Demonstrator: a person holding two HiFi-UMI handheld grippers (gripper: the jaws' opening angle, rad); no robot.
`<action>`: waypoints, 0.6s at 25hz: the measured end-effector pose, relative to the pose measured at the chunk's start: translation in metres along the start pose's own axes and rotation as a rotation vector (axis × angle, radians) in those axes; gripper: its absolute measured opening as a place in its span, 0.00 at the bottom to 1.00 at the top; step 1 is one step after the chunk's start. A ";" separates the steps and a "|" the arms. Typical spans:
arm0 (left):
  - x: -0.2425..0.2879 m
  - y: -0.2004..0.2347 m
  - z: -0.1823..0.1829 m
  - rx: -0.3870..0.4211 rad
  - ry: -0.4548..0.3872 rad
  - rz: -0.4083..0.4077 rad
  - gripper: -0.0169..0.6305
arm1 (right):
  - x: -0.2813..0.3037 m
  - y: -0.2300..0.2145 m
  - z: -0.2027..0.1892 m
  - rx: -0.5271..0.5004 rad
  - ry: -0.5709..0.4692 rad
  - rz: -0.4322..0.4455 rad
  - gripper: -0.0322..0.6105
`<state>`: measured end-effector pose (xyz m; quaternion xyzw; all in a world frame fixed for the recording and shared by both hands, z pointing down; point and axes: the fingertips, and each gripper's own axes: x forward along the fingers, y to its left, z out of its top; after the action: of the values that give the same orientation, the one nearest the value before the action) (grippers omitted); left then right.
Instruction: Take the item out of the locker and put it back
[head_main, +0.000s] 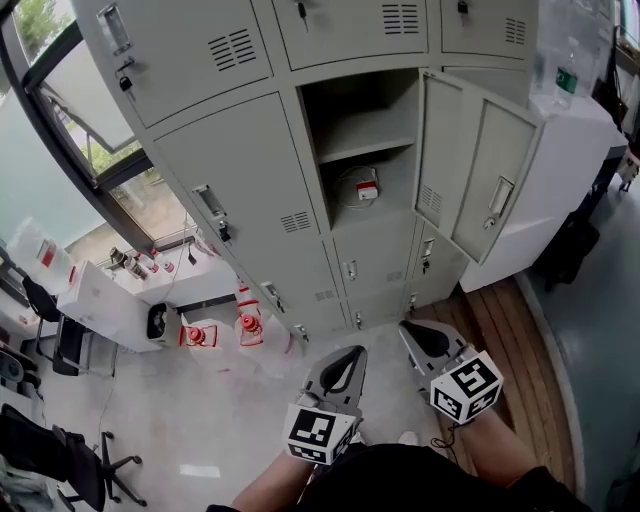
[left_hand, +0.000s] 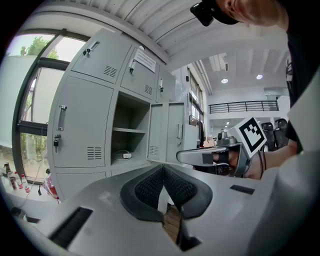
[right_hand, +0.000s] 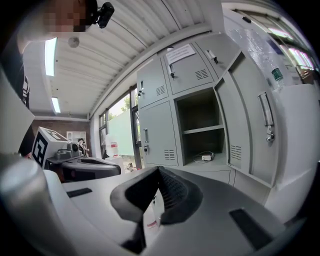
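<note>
Retrieval has not begun: small white adapter with coiled cable (head_main: 366, 188) lies inside open grey metal locker (head_main: 360, 125), well ahead of left gripper (head_main: 350, 356) and right gripper (head_main: 411, 330), whose fingers are closed and empty.

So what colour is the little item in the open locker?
The item is white and red; head view shows it best.

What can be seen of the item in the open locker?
The item is a small white block with red on one side. It looks like plastic. A thin pale cable lies looped beside it; whether the two are joined cannot be told. The item lies flat on the floor of the open locker compartment, under the shelf and toward the right. Nothing grips it.
</note>
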<state>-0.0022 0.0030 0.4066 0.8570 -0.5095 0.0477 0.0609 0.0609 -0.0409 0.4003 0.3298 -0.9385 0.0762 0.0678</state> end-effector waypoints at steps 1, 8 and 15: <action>0.000 0.007 0.001 0.000 -0.004 -0.007 0.05 | 0.008 0.001 0.002 -0.003 -0.001 -0.009 0.13; 0.001 0.053 0.006 0.004 -0.022 -0.055 0.05 | 0.057 0.004 0.017 -0.030 -0.006 -0.069 0.13; 0.004 0.092 0.014 0.034 -0.046 -0.087 0.05 | 0.098 0.006 0.036 -0.054 -0.030 -0.118 0.13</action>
<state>-0.0807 -0.0467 0.3982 0.8800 -0.4723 0.0339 0.0363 -0.0209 -0.1024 0.3822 0.3838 -0.9201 0.0418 0.0668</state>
